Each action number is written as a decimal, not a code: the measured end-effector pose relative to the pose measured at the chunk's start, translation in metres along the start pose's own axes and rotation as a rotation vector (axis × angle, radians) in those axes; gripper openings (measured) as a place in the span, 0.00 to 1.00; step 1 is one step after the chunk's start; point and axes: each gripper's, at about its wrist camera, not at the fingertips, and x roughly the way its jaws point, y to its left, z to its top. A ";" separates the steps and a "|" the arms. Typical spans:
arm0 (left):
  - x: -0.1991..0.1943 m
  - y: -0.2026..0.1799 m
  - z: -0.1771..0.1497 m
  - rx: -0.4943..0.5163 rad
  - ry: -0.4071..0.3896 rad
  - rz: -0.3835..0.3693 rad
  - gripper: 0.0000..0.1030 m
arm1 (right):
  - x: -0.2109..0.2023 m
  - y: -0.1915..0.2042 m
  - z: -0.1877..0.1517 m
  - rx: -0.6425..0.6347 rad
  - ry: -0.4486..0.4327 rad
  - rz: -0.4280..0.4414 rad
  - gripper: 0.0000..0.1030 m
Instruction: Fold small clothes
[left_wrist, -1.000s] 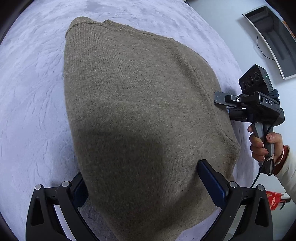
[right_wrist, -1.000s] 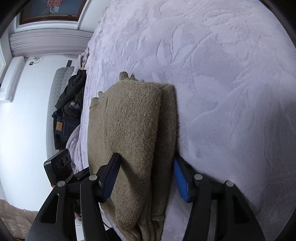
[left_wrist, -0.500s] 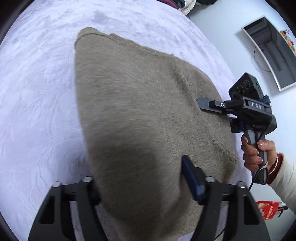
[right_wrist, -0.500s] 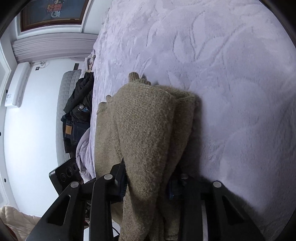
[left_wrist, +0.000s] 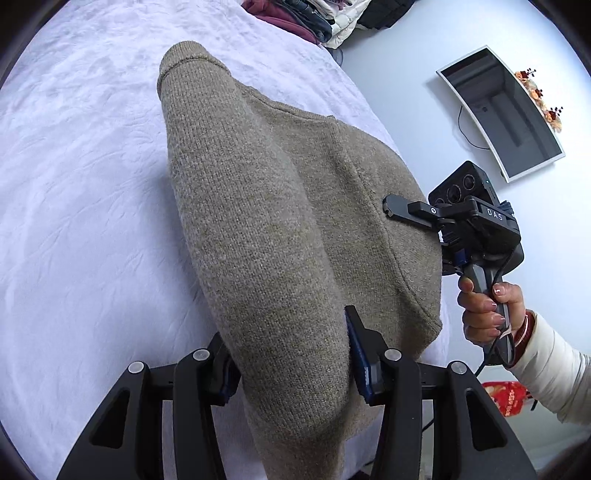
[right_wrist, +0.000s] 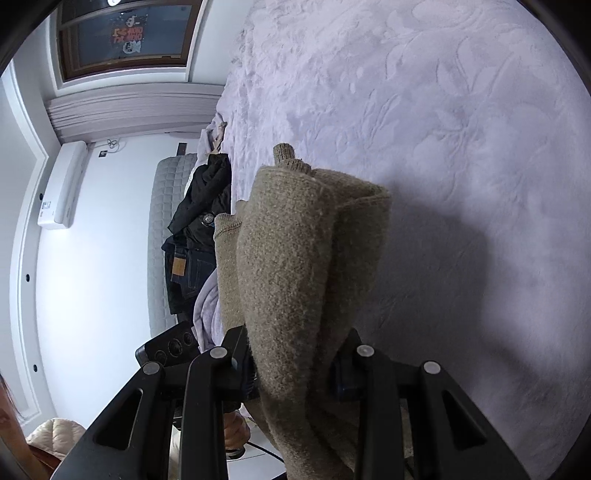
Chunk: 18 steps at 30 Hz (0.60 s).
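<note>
Grippers both pinch olive-brown knit sweater (left_wrist: 266, 229): left gripper (left_wrist: 291, 365), right gripper (right_wrist: 295, 365), near lavender bed (left_wrist: 81, 192) edge; lift evenly, keep edges aligned.

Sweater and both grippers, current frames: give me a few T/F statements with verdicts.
1. The left gripper is shut on the brown sweater. True.
2. The right gripper is open and holds nothing. False: it is shut on a bunched edge of the sweater.
3. The sweater lies fully flat on the bedspread. False: the gripped edge is lifted and draped.
4. A dark screen hangs on the wall in the left wrist view. True.
5. The bedspread is dark blue. False: it is pale lavender with an embossed pattern.
</note>
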 end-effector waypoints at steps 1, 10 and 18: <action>-0.009 0.001 -0.006 0.001 0.002 0.003 0.48 | 0.002 0.005 -0.007 0.002 0.007 0.002 0.33; -0.075 0.033 -0.057 -0.026 0.019 0.102 0.48 | 0.064 0.021 -0.069 0.043 0.074 0.053 0.33; -0.073 0.080 -0.098 -0.057 0.039 0.281 0.49 | 0.131 -0.002 -0.085 0.052 0.131 -0.039 0.32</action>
